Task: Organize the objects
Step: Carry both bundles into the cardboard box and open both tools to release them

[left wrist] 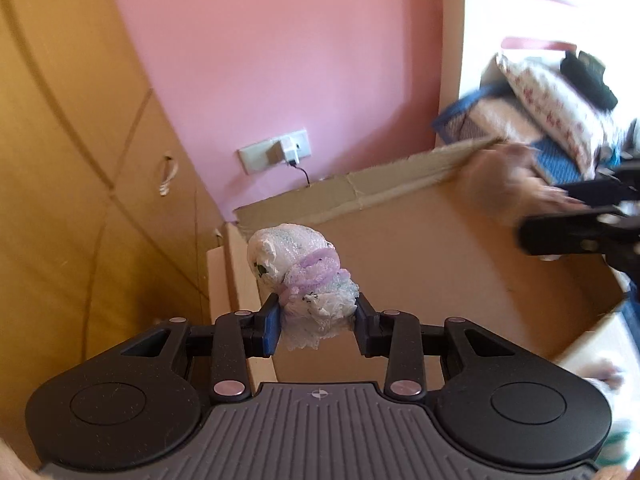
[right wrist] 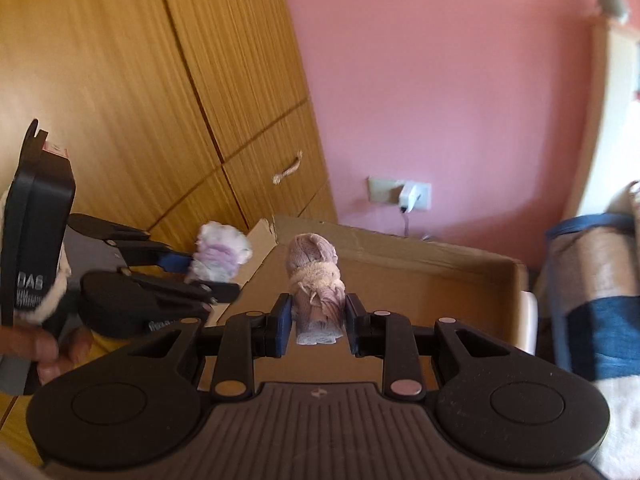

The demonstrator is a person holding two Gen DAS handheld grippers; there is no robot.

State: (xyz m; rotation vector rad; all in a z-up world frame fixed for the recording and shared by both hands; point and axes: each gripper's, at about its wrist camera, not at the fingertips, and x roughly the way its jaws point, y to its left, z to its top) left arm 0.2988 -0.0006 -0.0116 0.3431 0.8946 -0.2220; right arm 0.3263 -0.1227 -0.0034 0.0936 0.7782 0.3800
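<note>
Left wrist view: left gripper point(left wrist: 316, 322) sits centre-bottom of frame, jaws closed on a white-and-lilac rolled sock bundle point(left wrist: 302, 280) w/ dark specks. Blue pads press both sides of the bundle's lower end; the rest sticks up past the fingertips, tilted toward upper left. Behind it, an open cardboard box point(left wrist: 400, 240) fills mid-frame, its far flap along the pink wall point(left wrist: 280, 60). Wall socket plate w/ white charger point(left wrist: 282, 150) and a dark cable just above the box's back edge. Wooden wardrobe point(left wrist: 80, 140) w/ a pale handle takes the left side. Upper right: pile of folded blankets & a floral pillow point(left wrist: 552, 112), blurred. Right edge: a hand point(left wrist: 504, 188) w/ the right gripper's black body, blurred; can't tell from here what it holds.

Right wrist view: right gripper point(right wrist: 316, 326) centre-bottom, jaws clamped on a dusty-pink rolled sock bundle point(right wrist: 316, 276) bound w/ a cream band round its middle. Bundle stands about upright between the blue pads, top end above the fingertips, in front of the cardboard box point(right wrist: 420, 272), whose open inside shows behind it. Mid-left: the left gripper point(right wrist: 208, 276) seen side-on, gripping the white-lilac bundle point(right wrist: 220, 256) near the box's left flap; fingers point(right wrist: 48, 350) wrap its handle at lower left. Wardrobe point(right wrist: 140, 80) upper left, pink wall point(right wrist: 440, 80) upper right, socket w/ charger point(right wrist: 408, 196) above the box's back edge. Blue-and-tan rolled blanket point(right wrist: 592, 280) at right edge.
</note>
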